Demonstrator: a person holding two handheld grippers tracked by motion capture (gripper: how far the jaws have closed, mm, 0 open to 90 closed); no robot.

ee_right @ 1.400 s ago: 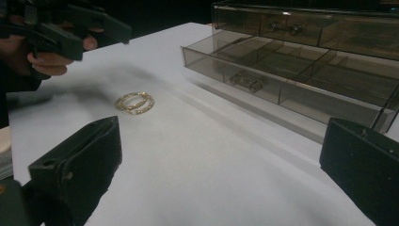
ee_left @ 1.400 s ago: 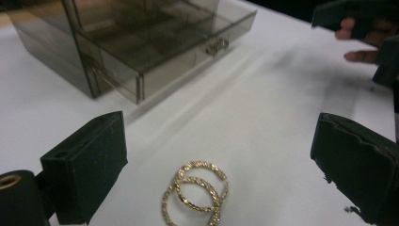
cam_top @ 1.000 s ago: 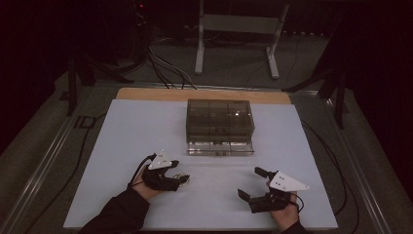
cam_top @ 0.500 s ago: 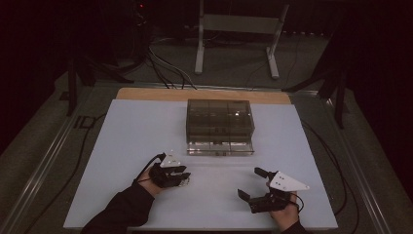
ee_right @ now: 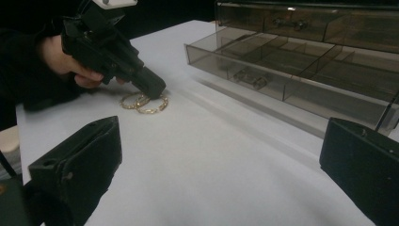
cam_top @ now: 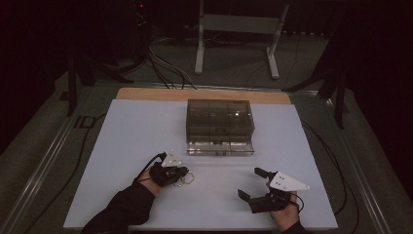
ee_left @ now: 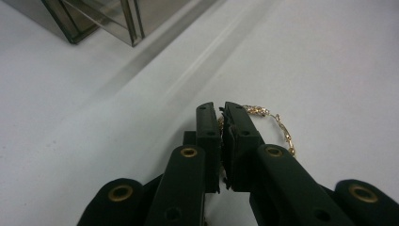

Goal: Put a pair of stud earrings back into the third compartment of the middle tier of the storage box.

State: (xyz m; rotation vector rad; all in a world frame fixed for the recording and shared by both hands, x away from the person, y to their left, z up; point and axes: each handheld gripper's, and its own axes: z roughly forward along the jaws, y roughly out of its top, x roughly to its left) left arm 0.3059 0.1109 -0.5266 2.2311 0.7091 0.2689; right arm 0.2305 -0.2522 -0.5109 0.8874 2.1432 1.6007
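I've got the left gripper (ee_left: 221,115) pinched on the gold bracelets (ee_right: 143,102), on the table (cam_top: 302,146) short of the open drawer (ee_right: 282,77), right gripper (cam_top: 249,184) spread idle—stowing prob. undone.

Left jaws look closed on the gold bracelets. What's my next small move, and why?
Probably lift the left gripper slightly. Its jaws are shut on a gold bracelet lying on the white table, and the organizer's open drawer waits nearby. A small lift tests the grip.
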